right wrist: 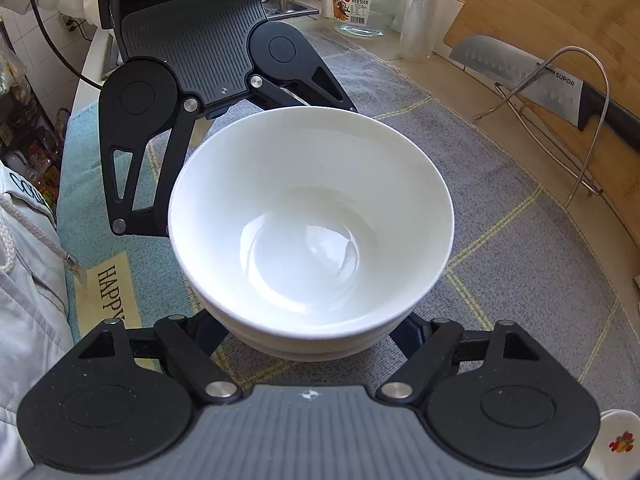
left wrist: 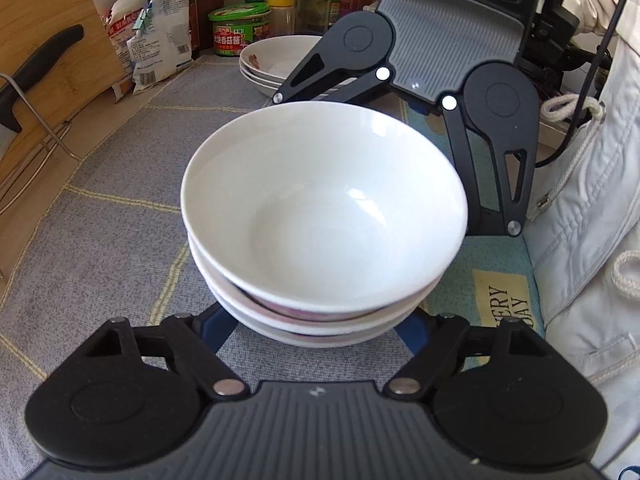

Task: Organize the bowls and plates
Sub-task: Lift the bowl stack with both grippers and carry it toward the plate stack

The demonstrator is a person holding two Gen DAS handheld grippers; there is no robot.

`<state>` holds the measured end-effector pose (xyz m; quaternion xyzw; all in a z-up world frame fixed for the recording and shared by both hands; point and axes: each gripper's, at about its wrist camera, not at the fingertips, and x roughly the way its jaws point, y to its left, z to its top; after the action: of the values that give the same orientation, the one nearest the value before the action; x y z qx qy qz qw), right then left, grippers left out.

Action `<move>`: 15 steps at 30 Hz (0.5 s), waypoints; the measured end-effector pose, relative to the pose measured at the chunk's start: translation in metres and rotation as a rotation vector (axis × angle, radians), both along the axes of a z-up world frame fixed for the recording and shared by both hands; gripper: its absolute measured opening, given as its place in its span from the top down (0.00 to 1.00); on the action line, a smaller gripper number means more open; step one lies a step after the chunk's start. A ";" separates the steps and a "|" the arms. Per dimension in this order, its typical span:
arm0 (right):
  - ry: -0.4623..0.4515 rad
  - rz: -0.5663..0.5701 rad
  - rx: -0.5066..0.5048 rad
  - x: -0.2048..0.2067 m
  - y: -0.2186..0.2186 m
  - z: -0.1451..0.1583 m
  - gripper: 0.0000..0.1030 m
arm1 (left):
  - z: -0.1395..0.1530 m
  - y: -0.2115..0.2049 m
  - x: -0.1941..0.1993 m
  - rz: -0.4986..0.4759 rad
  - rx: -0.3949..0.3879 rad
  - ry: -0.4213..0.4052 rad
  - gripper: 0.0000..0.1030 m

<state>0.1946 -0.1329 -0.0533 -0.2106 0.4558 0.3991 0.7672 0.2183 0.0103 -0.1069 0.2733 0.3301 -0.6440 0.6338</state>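
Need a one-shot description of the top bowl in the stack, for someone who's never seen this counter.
On the grey checked mat, between the two grippers, stands a stack of bowls. The top bowl is deep, empty and plain white inside; the shallow plates behind show a floral print.

White bowls (left wrist: 324, 208); grey cloth (left wrist: 120, 248) with yellow grid lines
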 end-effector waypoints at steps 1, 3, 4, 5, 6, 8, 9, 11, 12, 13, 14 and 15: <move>0.005 -0.001 0.003 0.002 0.000 -0.001 0.16 | 0.000 -0.001 0.000 -0.003 0.002 -0.001 0.20; 0.003 0.006 0.005 0.002 0.000 -0.001 0.16 | 0.000 -0.001 0.001 -0.005 0.006 0.000 0.20; 0.001 0.006 0.005 0.002 0.000 -0.001 0.15 | 0.000 -0.001 0.001 -0.006 0.008 0.000 0.20; 0.001 0.008 0.005 0.004 0.001 -0.001 0.15 | 0.000 -0.001 0.001 -0.008 0.008 -0.002 0.20; 0.002 0.010 0.006 0.004 0.001 -0.002 0.15 | 0.000 -0.002 0.002 -0.006 0.009 0.001 0.20; 0.005 0.013 0.006 0.007 0.002 -0.002 0.15 | 0.000 -0.002 0.002 -0.008 0.014 -0.002 0.20; 0.002 0.015 0.005 0.007 0.002 -0.002 0.15 | 0.000 -0.003 0.002 -0.008 0.017 -0.001 0.20; 0.007 0.013 0.008 0.007 0.001 -0.002 0.15 | 0.000 -0.003 0.002 -0.006 0.016 -0.002 0.20; 0.009 0.011 0.009 0.008 0.002 -0.002 0.15 | 0.000 -0.003 0.003 -0.002 0.015 0.000 0.19; 0.009 0.011 0.008 0.007 0.001 -0.002 0.15 | 0.000 -0.003 0.003 0.000 0.016 -0.002 0.19; 0.008 0.011 0.005 0.007 0.002 -0.002 0.15 | 0.000 -0.003 0.002 0.000 0.017 -0.006 0.19; 0.006 0.012 0.001 0.007 0.003 -0.001 0.15 | 0.000 -0.002 0.002 0.000 0.018 -0.008 0.19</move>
<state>0.2013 -0.1299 -0.0547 -0.2118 0.4565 0.4046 0.7635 0.2206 0.0078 -0.1066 0.2815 0.3331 -0.6399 0.6328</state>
